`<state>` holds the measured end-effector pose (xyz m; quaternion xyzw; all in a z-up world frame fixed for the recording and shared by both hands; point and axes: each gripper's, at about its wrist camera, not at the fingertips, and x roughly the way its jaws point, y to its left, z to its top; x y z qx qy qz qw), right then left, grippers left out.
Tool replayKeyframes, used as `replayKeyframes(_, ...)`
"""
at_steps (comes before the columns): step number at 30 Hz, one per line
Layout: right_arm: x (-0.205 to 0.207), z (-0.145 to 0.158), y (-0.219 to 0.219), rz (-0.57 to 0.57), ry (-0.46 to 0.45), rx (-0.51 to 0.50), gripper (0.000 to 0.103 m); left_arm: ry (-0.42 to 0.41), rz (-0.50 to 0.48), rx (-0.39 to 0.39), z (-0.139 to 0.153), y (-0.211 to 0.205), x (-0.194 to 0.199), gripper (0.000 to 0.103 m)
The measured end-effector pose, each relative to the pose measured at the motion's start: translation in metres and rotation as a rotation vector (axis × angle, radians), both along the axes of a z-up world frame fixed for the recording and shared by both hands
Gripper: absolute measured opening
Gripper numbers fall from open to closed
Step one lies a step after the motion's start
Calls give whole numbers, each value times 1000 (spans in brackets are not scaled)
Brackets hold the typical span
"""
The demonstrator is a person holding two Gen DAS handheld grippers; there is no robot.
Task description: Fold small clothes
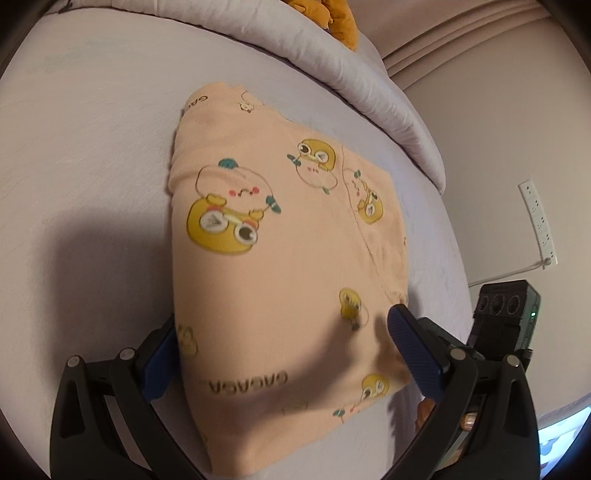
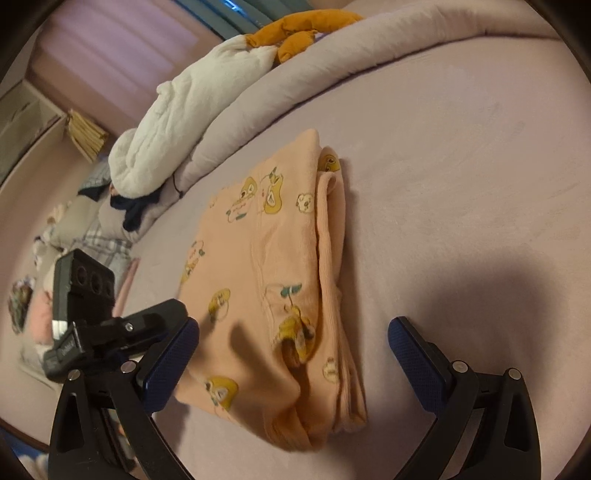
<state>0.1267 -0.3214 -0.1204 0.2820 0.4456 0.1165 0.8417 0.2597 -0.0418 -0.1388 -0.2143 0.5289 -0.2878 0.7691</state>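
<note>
A peach garment (image 1: pixel 280 236) with yellow cartoon prints lies folded into a thick rectangle on the lilac bed sheet (image 1: pixel 92 147). My left gripper (image 1: pixel 288 343) is open, its blue fingers on either side of the garment's near end, just above it. The garment also shows in the right wrist view (image 2: pixel 269 266), with its stacked folded edges on the right. My right gripper (image 2: pixel 291 354) is open, its fingers straddling the garment's near corner. The other gripper's body shows at the right in the left wrist view (image 1: pixel 506 314) and at the left in the right wrist view (image 2: pixel 85 295).
A rolled lilac duvet (image 2: pixel 295 77) runs along the far edge of the bed. A white pillow (image 2: pixel 184 122) and an orange plush toy (image 2: pixel 295 33) lie behind it. Dark and plaid clothes (image 2: pixel 110 236) are heaped at the left. A power strip (image 1: pixel 537 221) hangs on the wall.
</note>
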Motion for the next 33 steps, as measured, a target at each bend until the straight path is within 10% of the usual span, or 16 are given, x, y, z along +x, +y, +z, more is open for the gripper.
replayKeyframes(16, 43, -8, -8, -45, 36, 132, 98, -4, -17, 21, 0, -12, 17, 101)
replayKeyframes(24, 62, -20, -5, -15, 63, 145, 51, -52, -65, 108, 1, -27, 15, 101)
replayKeyframes(33, 61, -20, -4, 7, 44, 129, 40, -95, -96, 221, 0, -34, 10, 90)
